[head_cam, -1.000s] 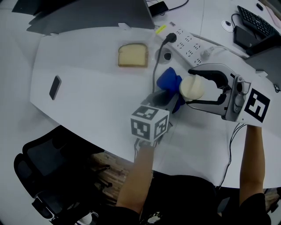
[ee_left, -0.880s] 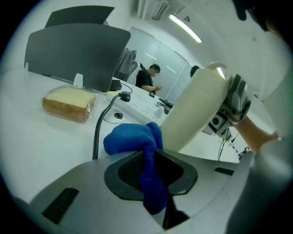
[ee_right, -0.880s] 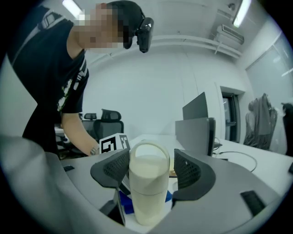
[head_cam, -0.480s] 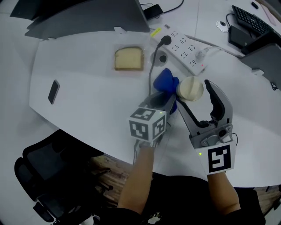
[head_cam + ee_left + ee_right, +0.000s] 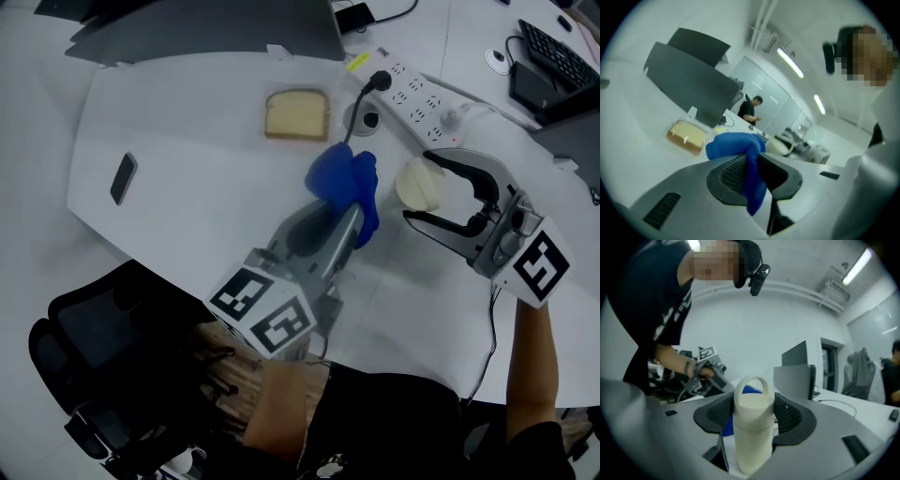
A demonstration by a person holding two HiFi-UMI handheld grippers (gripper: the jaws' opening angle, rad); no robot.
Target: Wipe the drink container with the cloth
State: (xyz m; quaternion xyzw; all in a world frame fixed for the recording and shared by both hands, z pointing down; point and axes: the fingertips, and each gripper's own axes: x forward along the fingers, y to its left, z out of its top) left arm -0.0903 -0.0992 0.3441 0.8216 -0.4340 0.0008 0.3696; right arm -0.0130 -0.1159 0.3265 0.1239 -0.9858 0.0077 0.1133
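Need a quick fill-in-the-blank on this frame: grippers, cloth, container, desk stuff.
The left gripper is shut on a ____ cloth. The cream drink container clamped in the right gripper has a loop ____ on its lid. The black plug sits in the white ____.
Missing words: blue; handle; power strip.

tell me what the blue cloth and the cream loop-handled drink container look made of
Blue cloth: soft fabric, maybe microfibre; fuzzy matte surface, bunched and hanging in folds.
Cream drink container: plastic or coated metal, unclear which; smooth satin wall, rigid shape.
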